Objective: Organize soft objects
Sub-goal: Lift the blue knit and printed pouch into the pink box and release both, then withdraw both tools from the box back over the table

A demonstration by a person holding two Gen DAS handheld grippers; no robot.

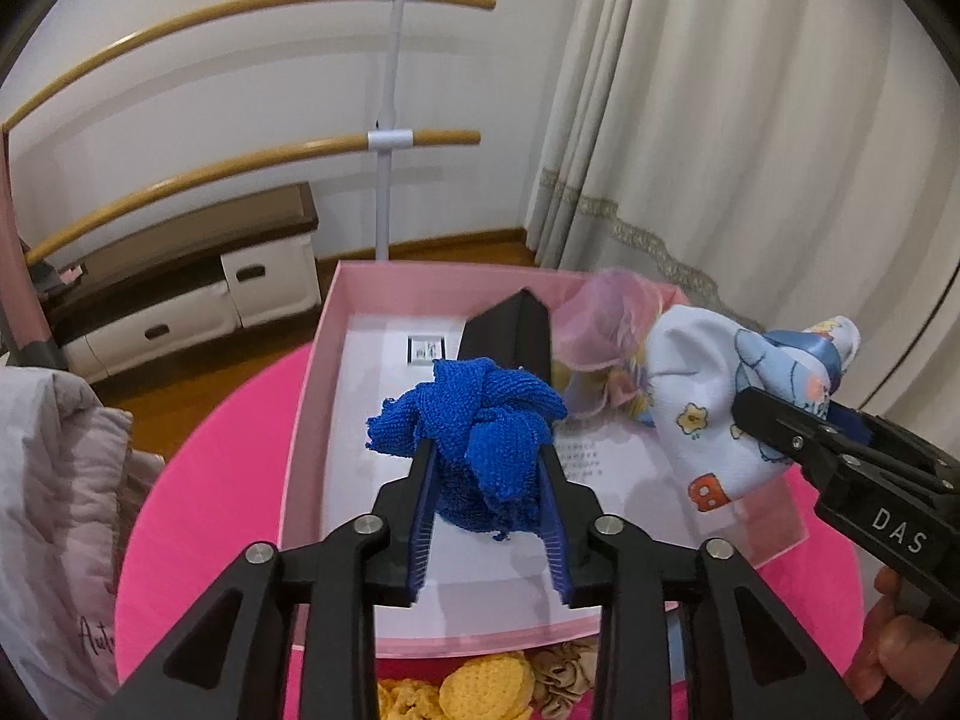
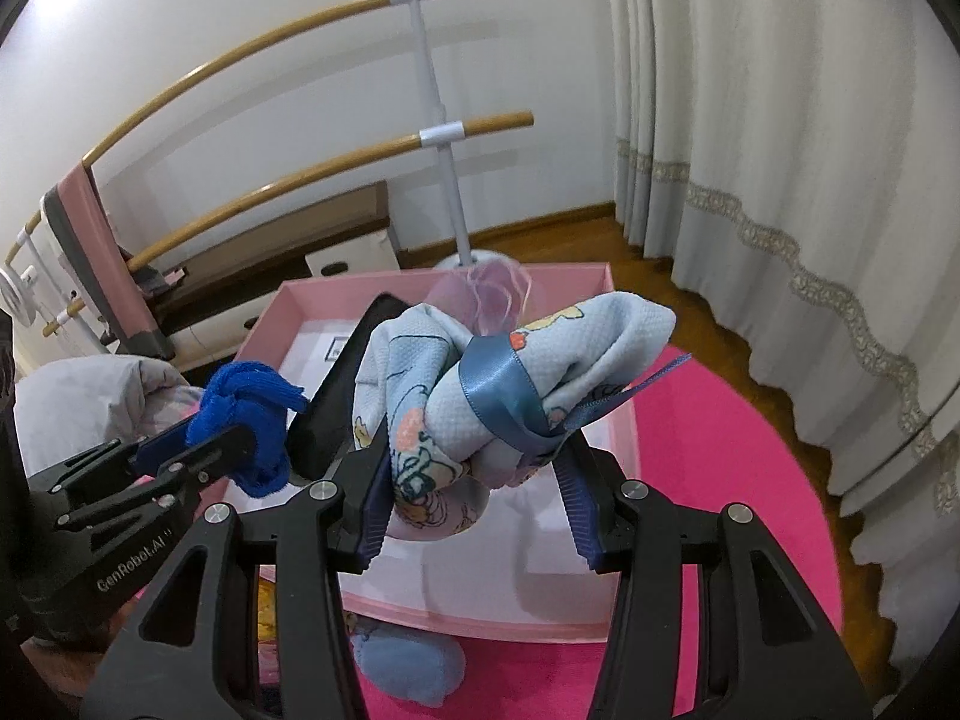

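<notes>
My left gripper is partly spread, its pads against the knotted blue knit cloth over the pink box. My right gripper clamps the ribbon-tied printed cloth bundle above that box.

"DAS" on the right claw; "GenRobot.AI", seemingly, on the left claw.

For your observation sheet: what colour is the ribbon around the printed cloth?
Blue ribbon, clearest in the right wrist view.
</notes>
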